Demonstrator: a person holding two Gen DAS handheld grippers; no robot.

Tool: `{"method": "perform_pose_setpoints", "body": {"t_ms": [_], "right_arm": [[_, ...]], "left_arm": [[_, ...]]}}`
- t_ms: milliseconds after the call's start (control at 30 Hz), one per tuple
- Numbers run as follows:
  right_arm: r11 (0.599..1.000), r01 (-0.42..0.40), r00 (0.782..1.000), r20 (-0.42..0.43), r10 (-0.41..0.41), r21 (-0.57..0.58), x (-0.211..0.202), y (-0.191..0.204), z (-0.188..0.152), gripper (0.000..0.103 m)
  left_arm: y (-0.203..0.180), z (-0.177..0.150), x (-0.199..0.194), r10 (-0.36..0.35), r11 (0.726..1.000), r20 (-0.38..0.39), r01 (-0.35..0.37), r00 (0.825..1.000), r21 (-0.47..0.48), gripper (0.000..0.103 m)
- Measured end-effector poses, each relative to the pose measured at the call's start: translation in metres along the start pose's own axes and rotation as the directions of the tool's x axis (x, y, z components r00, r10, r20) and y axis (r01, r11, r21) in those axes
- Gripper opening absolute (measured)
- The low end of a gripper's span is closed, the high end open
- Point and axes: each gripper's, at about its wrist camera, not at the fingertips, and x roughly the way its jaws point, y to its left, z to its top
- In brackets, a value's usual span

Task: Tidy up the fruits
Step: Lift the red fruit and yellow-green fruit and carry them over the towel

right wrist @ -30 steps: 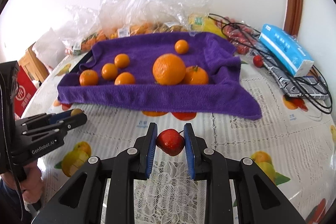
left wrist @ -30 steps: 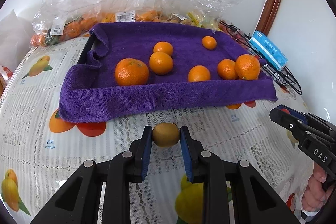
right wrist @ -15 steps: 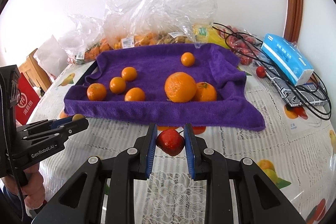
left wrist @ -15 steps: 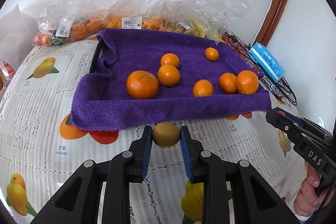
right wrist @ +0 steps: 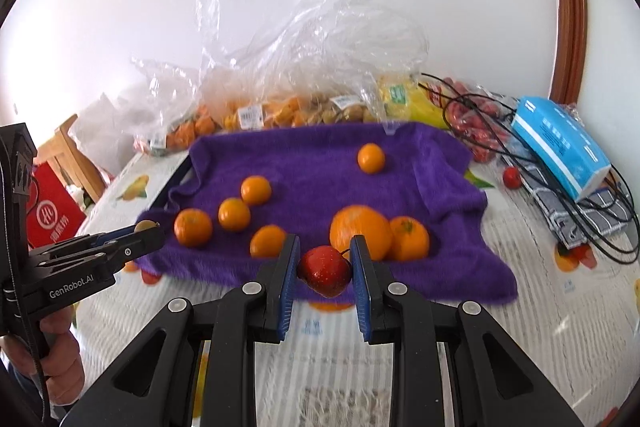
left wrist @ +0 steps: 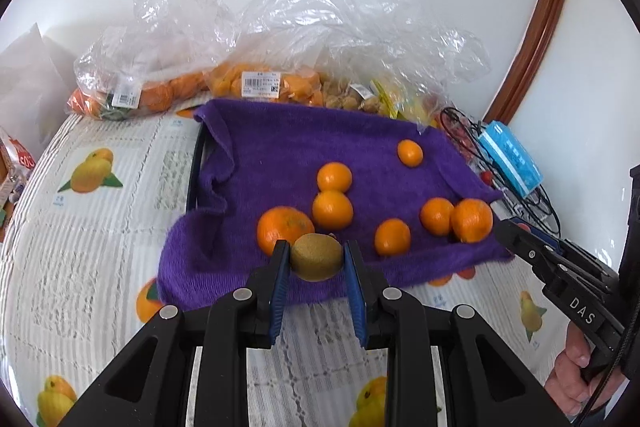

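Observation:
My left gripper [left wrist: 316,261] is shut on a brown kiwi [left wrist: 316,261], held above the near edge of a purple towel [left wrist: 280,155] that lines a tray. Several oranges [left wrist: 332,209] lie on the towel. My right gripper [right wrist: 325,269] is shut on a small red apple [right wrist: 325,270], held above the towel's [right wrist: 320,163] near edge, in front of a big orange [right wrist: 360,227]. The left gripper with the kiwi [right wrist: 146,225] shows at the left of the right wrist view. The right gripper's fingers [left wrist: 532,247] show at the right of the left wrist view.
Clear plastic bags of fruit [left wrist: 256,83] lie behind the tray by the wall. A blue tissue pack [right wrist: 560,143], black cables [right wrist: 600,227] and a small tomato [right wrist: 511,177] lie at the right. A red bag [right wrist: 52,215] and wooden chair stand left. The tablecloth [left wrist: 80,247] has fruit prints.
Both grippers have risen and moved forward toward the towel, each still holding its fruit. The towel and oranges now lie lower and closer under the fingertips.

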Motion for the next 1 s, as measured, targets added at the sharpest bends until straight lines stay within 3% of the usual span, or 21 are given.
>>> {"method": "perform_pose_setpoints", "body": {"t_ms": [167,567,1000], "right_arm": [[1.000,-0.006,1.000,0.017,0.006,-0.002,0.010,0.000,0.013,0.026],[1.000,-0.013,0.999,0.046,0.014,-0.018,0.033,0.001,0.047,0.026],[1.000,-0.011,0.999,0.039,0.011,0.008,0.056,-0.009,0.039,0.026]], "left_arm": [[0.002,0.018,0.001,0.021,1.000,0.038,-0.021,0.999,-0.008,0.026],[0.011,0.044,0.021,0.038,0.999,0.047,-0.037,0.998,-0.036,0.026],[0.028,0.039,0.037,0.060,0.995,0.028,-0.058,0.998,-0.081,0.026]]}}
